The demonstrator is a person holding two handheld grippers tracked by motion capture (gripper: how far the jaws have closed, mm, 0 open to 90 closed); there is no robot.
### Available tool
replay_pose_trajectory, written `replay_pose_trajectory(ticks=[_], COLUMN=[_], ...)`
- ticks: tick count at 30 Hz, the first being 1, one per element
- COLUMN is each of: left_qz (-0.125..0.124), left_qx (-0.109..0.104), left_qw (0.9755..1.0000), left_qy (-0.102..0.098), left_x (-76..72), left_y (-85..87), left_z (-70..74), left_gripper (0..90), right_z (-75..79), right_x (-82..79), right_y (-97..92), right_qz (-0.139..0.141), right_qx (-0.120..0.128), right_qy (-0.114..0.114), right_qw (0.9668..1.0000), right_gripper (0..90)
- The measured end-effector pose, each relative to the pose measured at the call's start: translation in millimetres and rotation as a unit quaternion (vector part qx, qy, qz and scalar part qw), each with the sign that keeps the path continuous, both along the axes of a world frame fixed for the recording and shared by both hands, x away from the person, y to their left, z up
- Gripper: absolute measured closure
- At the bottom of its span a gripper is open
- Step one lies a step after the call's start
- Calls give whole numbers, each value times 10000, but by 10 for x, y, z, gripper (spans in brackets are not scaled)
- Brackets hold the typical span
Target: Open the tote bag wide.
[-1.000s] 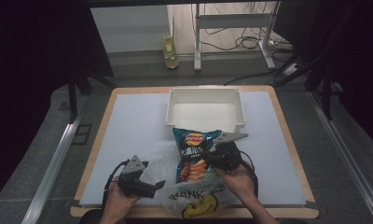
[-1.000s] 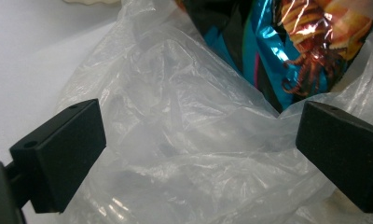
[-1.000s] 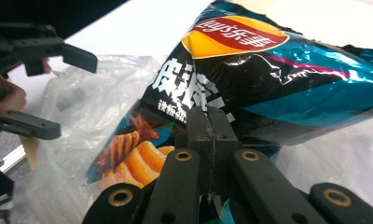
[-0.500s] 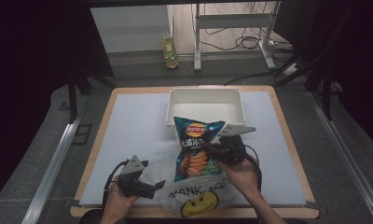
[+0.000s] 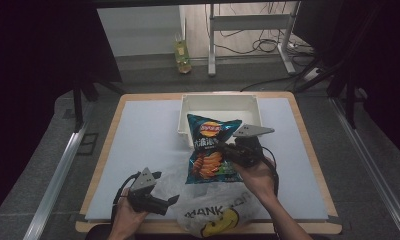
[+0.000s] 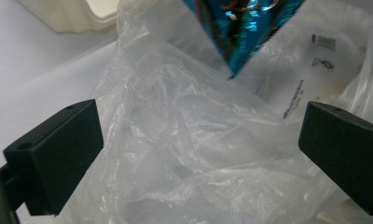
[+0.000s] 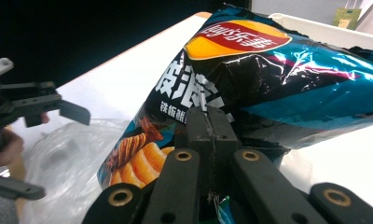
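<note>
Chips bag (image 5: 210, 150), blue with a red-and-yellow logo and Chinese lettering, hung clamped at its edge in my right tongs (image 5: 227, 148) above the pale surface (image 5: 138, 135), just in front of the white bin (image 5: 220, 102). My left tongs (image 5: 172, 201) gaped wide, gripping nothing, at the clear plastic bag (image 5: 213, 217) printed "THANK YOU" with a yellow smiley. Dark room behind; a bottle (image 5: 182, 52) stood on the floor.
</note>
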State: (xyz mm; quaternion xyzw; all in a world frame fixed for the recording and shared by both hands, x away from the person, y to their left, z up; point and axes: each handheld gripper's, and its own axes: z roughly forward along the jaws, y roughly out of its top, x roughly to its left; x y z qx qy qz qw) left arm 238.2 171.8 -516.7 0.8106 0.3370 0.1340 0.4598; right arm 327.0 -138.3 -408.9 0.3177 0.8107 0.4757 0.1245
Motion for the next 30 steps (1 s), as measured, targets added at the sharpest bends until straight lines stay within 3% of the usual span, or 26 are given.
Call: replay_pose_trajectory(ticks=[10,25,30], left_qz=[51,129,128], left_qx=[-108,-213,-142], left_qw=[9999,9991,9992], left_qy=[-3,-339,-349], left_x=[7,-18,-18], left_y=[30,63,52], left_z=[5,37,29], left_gripper=[0,0,0], right_z=[8,206,242], right_x=[135,243,298], right_y=[0,-27,-20], right_qz=[25,106,77], right_qx=[129,195,200], right_qy=[51,-241,-289], right_qw=[9999,9995,9994], right_gripper=[898,898,898])
